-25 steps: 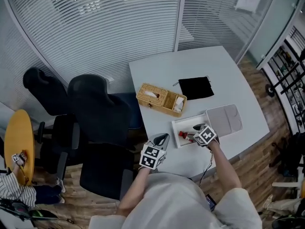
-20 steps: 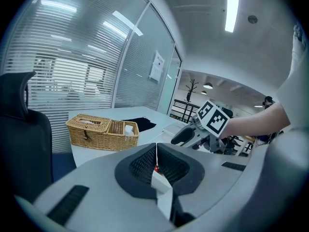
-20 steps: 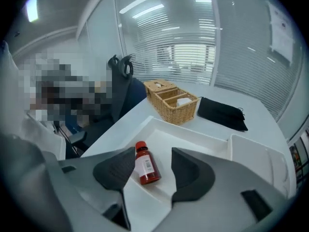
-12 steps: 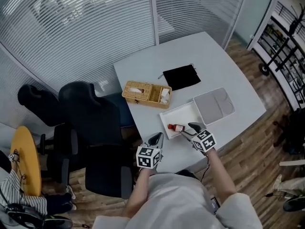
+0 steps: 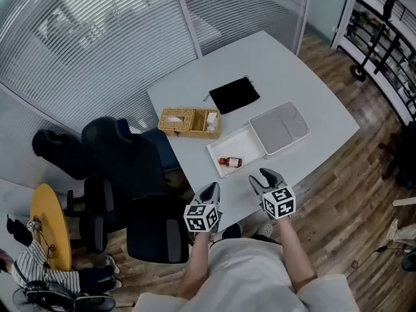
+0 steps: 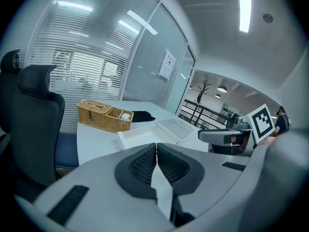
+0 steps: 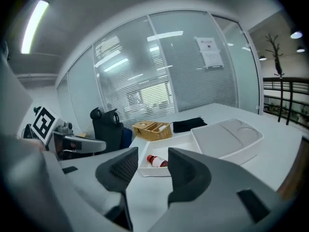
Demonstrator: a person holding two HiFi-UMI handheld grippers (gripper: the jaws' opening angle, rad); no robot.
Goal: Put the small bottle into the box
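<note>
The small bottle (image 5: 231, 162), red-capped with a white label, lies on its side inside the open white box (image 5: 244, 141); it also shows in the right gripper view as the bottle (image 7: 156, 161) in the box (image 7: 189, 144). My right gripper (image 5: 260, 178) hangs off the table's near edge, pulled back from the box, its jaws closing with nothing between them. My left gripper (image 5: 210, 192) is at the same edge, further left, shut and empty (image 6: 156, 161).
The box's lid (image 5: 279, 127) lies attached to its right. A wicker basket (image 5: 189, 122) and a black pouch (image 5: 234, 95) sit farther back on the white table (image 5: 292, 77). Black office chairs (image 5: 123, 168) stand left of the table. Wooden floor is at the right.
My right gripper let go of the bottle, which now lies in the box, and drew back to the table's near edge. The head view swung, shifting the table.
</note>
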